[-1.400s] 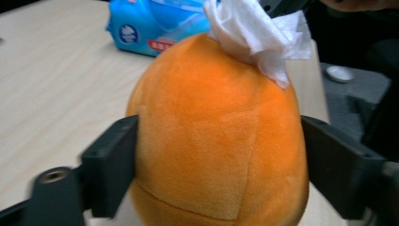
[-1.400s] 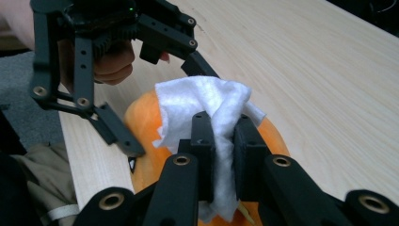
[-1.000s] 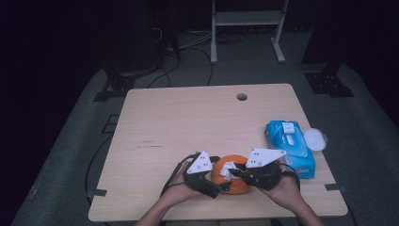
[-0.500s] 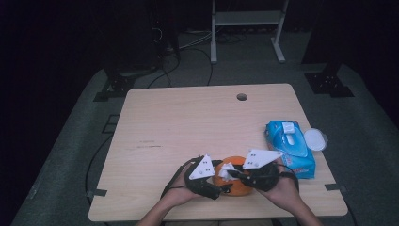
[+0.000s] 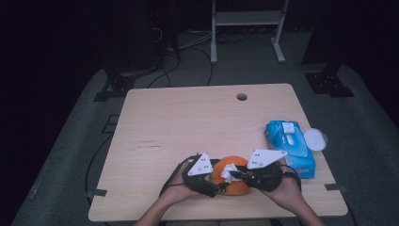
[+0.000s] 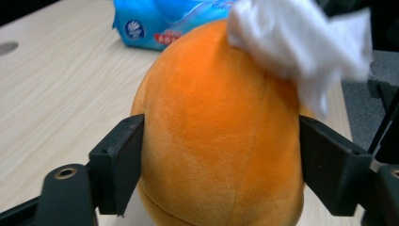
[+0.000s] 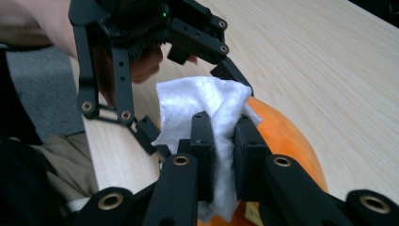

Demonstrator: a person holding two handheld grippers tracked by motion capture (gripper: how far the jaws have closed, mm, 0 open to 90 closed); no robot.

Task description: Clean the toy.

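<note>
Worktop (image 5: 188,127), pale wood, middle of the high view. Blue wipe pack (image 5: 289,146) at its right edge, a white lid (image 5: 315,140) just beside the pack.

Orange plush ball (image 5: 233,176) low centre, between both hands, resting on the worktop near the front edge.

Change: left tongs (image 5: 214,186), standing wide beside the ball a second ago, have just been closing. In the left gripper view both black jaws now touch the ball's sides (image 6: 216,141), so the ball is clamped.

Right tongs (image 7: 221,141) clenched on a folded white wipe (image 7: 207,101); no change there. Wipe lies against the top of the ball, seen also in the high view (image 5: 229,171).

Reading: ball looks steadied now, so wiping its surface can likely start. Soft plush may dent or roll under a hard rub; the left hold should counter that.
</note>
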